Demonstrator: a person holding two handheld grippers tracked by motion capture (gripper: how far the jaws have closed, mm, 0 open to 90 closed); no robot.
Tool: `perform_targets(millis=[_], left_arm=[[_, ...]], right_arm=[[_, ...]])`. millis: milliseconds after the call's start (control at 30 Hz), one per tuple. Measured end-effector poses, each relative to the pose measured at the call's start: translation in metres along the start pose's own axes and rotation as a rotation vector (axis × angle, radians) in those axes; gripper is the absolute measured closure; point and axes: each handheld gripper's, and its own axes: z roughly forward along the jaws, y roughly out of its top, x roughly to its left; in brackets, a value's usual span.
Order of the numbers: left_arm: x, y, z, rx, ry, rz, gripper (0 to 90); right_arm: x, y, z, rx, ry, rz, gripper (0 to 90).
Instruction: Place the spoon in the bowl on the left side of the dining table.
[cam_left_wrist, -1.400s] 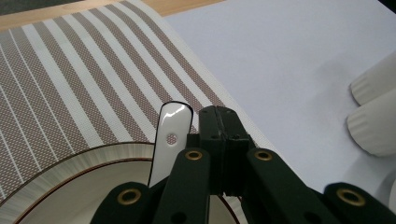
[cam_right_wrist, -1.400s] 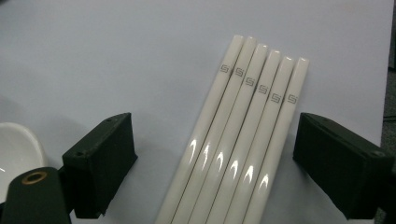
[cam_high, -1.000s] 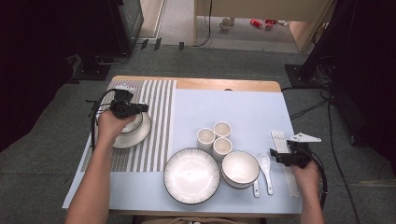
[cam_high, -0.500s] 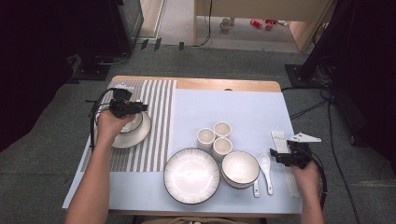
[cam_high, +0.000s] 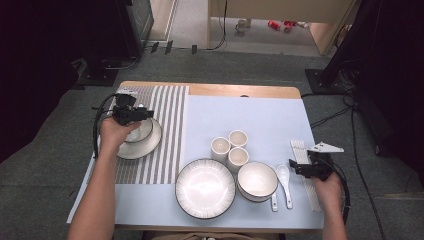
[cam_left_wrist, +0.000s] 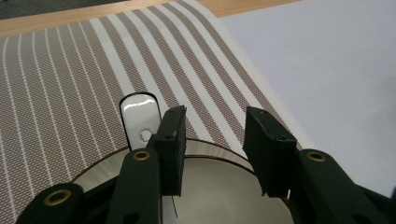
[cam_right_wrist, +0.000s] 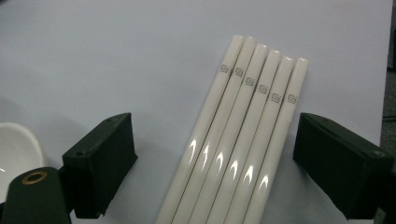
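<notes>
High view: the left gripper (cam_high: 131, 114) hovers over a small bowl (cam_high: 142, 131) that sits in a plate (cam_high: 150, 144) on the striped mat (cam_high: 167, 125), at about 9 o'clock on the table (cam_high: 240, 91). Its jaws have just been opening and now stand partly apart with nothing between them. In the left gripper view the bowl's rim (cam_left_wrist: 219, 154) curves just under the two black jaws, and a white spoon handle (cam_left_wrist: 139, 119) sticks out past the rim at 11 o'clock, just beside the left jaw; whether that jaw touches it I cannot tell. The striped mat runs away at 12 o'clock and the pale blue mat (cam_left_wrist: 327, 60) lies at 2 o'clock. The right gripper (cam_high: 306, 169) hangs at 4 o'clock on the table, jaws wide apart and holding nothing. In the right gripper view six white chopsticks (cam_right_wrist: 243, 140) lie side by side on the blue mat between the jaws, apart from both, and a white curved edge (cam_right_wrist: 16, 149) shows at 9 o'clock. In the high view the chopsticks (cam_high: 300, 155) lie just under that gripper, with two white spoons (cam_high: 284, 182) at its 8 o'clock. Next to the spoons sits a large bowl (cam_high: 257, 181), then a big plate (cam_high: 205, 187) at 6 o'clock on the table. Three cups (cam_high: 230, 146) stand close together near the centre, well apart from both grippers. Nothing stands between the left gripper and its bowl; the hand (cam_high: 116, 135) covers the plate's left part.
</notes>
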Motion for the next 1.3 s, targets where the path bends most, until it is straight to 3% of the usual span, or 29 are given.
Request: perform_targets(millis=[500, 800, 1300], left_arm=[[0.017, -0.005, -0.012, -0.022, 0.03, -0.044, 57.9], [0.021, -0.008, -0.016, -0.015, 0.051, -0.054, 54.9], [0.027, -0.015, -0.026, -0.032, 0.05, -0.081, 53.9]], right_arm=[[0.0, 0.0, 0.0, 0.0, -0.001, 0.001, 12.2], [0.0, 0.0, 0.0, 0.0, -0.001, 0.001, 12.1], [0.0, 0.0, 0.0, 0.0, 0.001, 0.004, 12.1]])
